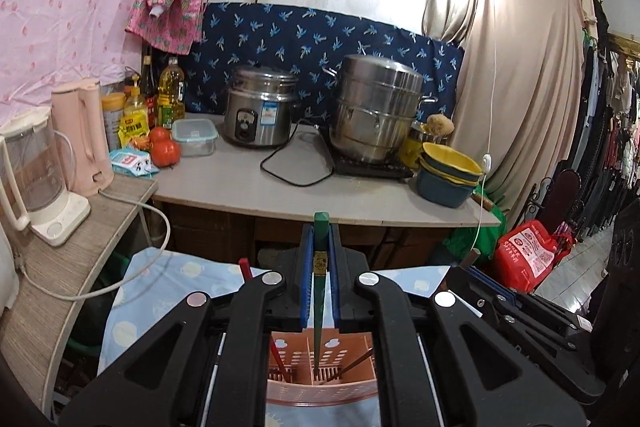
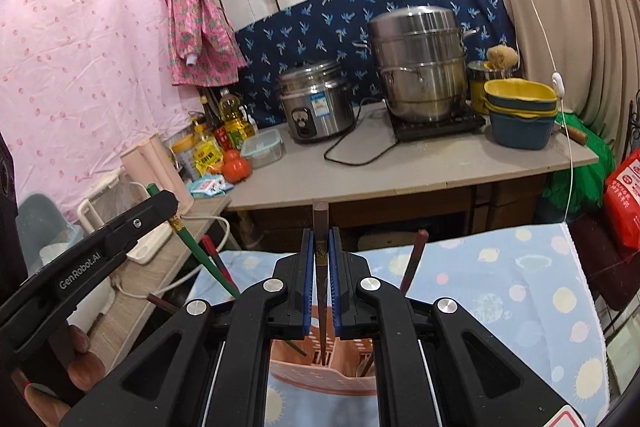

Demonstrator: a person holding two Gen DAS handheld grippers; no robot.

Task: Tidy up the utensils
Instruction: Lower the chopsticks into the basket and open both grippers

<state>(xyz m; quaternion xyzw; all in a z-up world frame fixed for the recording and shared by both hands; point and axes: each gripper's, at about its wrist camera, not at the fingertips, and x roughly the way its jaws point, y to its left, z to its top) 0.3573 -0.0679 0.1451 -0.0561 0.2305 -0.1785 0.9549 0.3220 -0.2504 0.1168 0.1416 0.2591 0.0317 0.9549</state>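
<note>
My left gripper (image 1: 320, 239) is shut on a green chopstick (image 1: 319, 307), which stands nearly upright with its tip down inside a pink slotted utensil holder (image 1: 320, 393). A red chopstick (image 1: 276, 351) and a brown one (image 1: 356, 363) lean in the same holder. My right gripper (image 2: 321, 239) is shut on a dark brown chopstick (image 2: 321, 215), whose tip also points down into the holder (image 2: 324, 383). In the right wrist view the left gripper (image 2: 160, 205) comes in from the left with the green chopstick (image 2: 200, 259). More reddish chopsticks (image 2: 414, 259) stick up from the holder.
The holder stands on a table under a light blue spotted cloth (image 2: 500, 287). Behind it is a grey counter (image 1: 280, 195) with a rice cooker (image 1: 260, 111), a steamer pot (image 1: 376, 107), stacked bowls (image 1: 448, 171) and bottles. Kettles (image 1: 84, 131) stand on a side shelf at the left.
</note>
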